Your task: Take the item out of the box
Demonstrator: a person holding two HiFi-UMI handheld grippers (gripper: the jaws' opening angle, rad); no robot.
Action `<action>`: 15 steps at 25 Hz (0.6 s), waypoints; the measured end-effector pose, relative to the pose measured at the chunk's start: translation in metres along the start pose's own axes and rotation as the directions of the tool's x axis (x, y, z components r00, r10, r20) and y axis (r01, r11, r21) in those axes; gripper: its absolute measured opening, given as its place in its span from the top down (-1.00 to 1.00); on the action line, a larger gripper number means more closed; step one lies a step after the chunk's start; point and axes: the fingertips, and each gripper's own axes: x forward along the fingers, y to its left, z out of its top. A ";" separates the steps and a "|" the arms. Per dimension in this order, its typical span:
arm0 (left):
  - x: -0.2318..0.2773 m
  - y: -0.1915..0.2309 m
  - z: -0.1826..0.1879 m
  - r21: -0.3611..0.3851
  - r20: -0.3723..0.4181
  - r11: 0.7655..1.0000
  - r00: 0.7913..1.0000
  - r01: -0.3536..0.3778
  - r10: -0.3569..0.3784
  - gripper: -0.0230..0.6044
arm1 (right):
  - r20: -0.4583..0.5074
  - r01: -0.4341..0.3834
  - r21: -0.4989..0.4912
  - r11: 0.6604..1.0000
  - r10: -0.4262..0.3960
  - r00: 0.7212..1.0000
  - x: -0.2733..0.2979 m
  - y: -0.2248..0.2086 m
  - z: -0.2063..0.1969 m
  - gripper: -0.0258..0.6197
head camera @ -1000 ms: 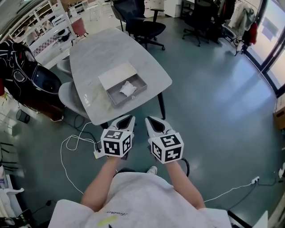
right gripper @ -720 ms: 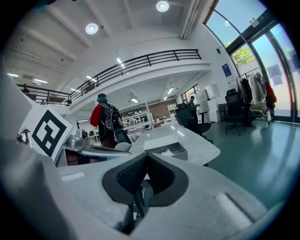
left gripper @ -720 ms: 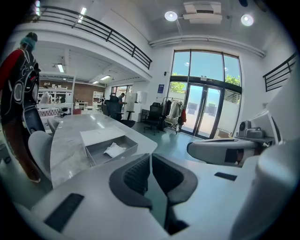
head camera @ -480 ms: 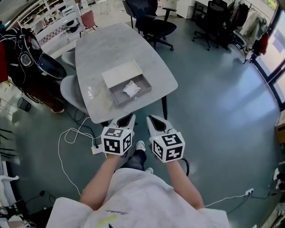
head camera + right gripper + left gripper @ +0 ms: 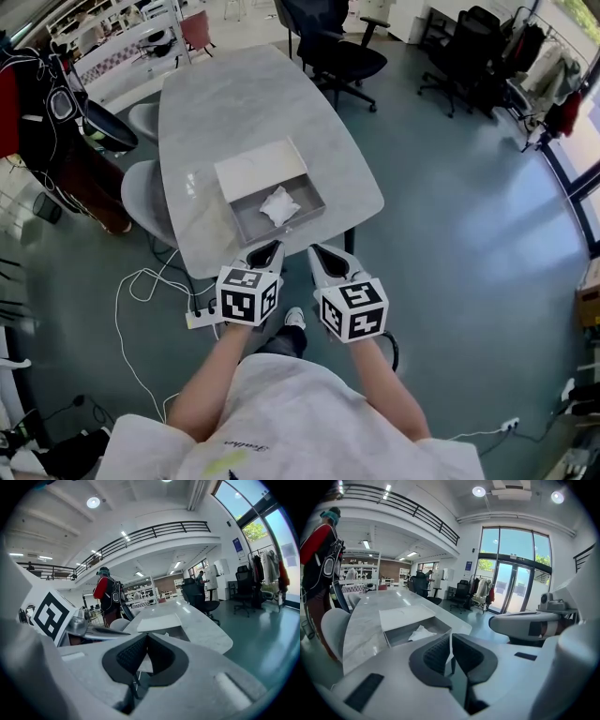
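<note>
Hovering low in the frame, short of the counter, the left gripper and right gripper are both closed on nothing. Going in unopened could merely shove the crumpled white item (seemingly light) around inside the open box mid-frame.

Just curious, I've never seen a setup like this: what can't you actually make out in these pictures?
- The item: head view, too small to tell what the crumpled white thing is.
- Lower part of the item: left gripper view, hidden by the near wall of the box.
- Inside of the box: right gripper view, mostly behind the jaws of the right gripper.
</note>
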 end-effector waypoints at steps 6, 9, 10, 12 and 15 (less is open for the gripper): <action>0.037 0.024 0.013 0.034 -0.063 0.999 0.998 -0.001 0.003 0.86 | -0.032 -0.008 0.003 1.000 0.008 0.999 0.041 -0.022 0.019 0.91; 0.053 0.036 0.013 0.042 -0.095 0.999 0.995 0.005 -0.001 0.86 | -0.051 -0.011 0.007 1.000 0.011 0.999 0.061 -0.030 0.023 0.91; 0.059 0.039 0.012 0.043 -0.108 0.999 0.994 0.009 -0.004 0.86 | -0.059 -0.012 0.006 1.000 0.013 0.998 0.067 -0.032 0.024 0.91; 0.071 0.046 0.011 0.047 -0.139 0.999 0.990 0.018 -0.012 0.85 | -0.077 -0.014 0.002 1.000 0.014 0.997 0.078 -0.037 0.026 0.91; 0.087 0.056 0.011 0.053 -0.188 0.998 0.982 0.037 -0.026 0.85 | -0.102 -0.015 -0.007 1.000 0.014 0.995 0.094 -0.045 0.033 0.91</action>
